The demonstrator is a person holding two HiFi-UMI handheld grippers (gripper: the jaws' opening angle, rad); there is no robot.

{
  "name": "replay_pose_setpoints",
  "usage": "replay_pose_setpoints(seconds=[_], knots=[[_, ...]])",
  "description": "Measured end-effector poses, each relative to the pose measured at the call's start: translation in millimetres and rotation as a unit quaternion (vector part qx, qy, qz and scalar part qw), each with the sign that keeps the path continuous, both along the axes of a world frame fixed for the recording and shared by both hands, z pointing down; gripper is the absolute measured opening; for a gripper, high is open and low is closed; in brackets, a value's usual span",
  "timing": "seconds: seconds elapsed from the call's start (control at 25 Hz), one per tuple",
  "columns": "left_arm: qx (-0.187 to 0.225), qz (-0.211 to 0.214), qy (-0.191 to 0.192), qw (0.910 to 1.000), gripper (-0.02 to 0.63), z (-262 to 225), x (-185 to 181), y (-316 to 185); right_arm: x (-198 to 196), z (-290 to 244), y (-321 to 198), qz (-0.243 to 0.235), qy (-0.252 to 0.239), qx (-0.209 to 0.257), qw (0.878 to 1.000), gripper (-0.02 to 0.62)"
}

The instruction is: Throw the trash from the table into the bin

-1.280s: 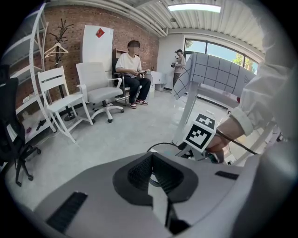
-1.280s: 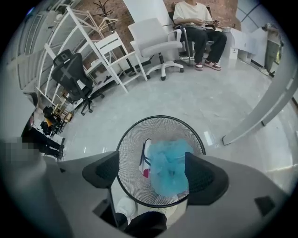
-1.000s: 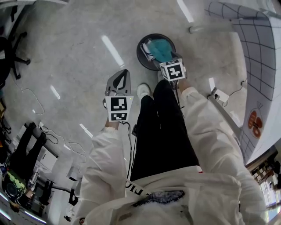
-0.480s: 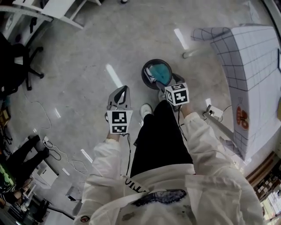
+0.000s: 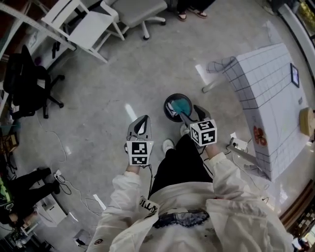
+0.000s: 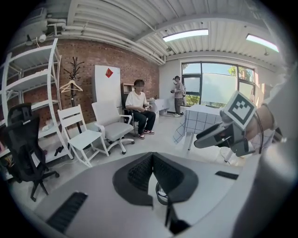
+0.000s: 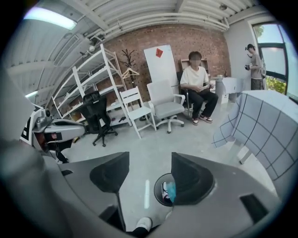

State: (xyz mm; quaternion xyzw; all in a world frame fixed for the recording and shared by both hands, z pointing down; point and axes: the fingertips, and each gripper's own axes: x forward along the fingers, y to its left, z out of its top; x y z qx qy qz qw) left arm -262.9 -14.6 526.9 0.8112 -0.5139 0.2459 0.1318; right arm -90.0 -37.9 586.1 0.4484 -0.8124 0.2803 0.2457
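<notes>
A round dark bin [image 5: 177, 107] stands on the floor in front of the person's feet, with teal and white trash [image 5: 181, 105] inside it. Held high above the bin's near rim, my right gripper [image 5: 192, 114] has just been closing its jaws, and a wide gap with nothing in it still shows. In the right gripper view the bin [image 7: 164, 190] shows far below, between the jaws. My left gripper [image 5: 143, 120] hangs over bare floor left of the bin, its pads together and nothing in them. The grid-cloth table [image 5: 268, 93] is at the right.
A white chair [image 5: 83, 24], a grey office chair [image 5: 140, 10] and a black chair [image 5: 29, 83] stand farther out on the floor. A person [image 6: 139, 109] sits by the brick wall. A power strip [image 5: 236, 143] and cables lie near the table's legs. Small items [image 5: 307, 121] remain on the table.
Both grippers have risen well away from the bin, which now looks smaller and farther below. The head view has widened to take in the table top and the chairs.
</notes>
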Motion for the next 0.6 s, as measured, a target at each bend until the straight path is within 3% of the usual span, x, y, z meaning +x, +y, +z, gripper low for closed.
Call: replay_pose_setpoints(seconds=[0.16,0.32,0.6], knots=[[0.029,0.002,0.006,0.9996,0.006,-56.8,-0.3,8.5,-4.5,-66.1,13.6,0.002,-0.001,0.037,0.999,0.217],[0.064,-0.015,0.029,0.9974,0.006,-110.8,-1.9,11.3,-7.2,-130.5,24.9,0.0,0.01,0.092,0.996,0.085],[0.11,-0.003,0.043,0.993,0.006,-175.4,6.5,26.9,-13.1,-229.9,42.2,-0.014,-0.002,0.187,0.982,0.023]])
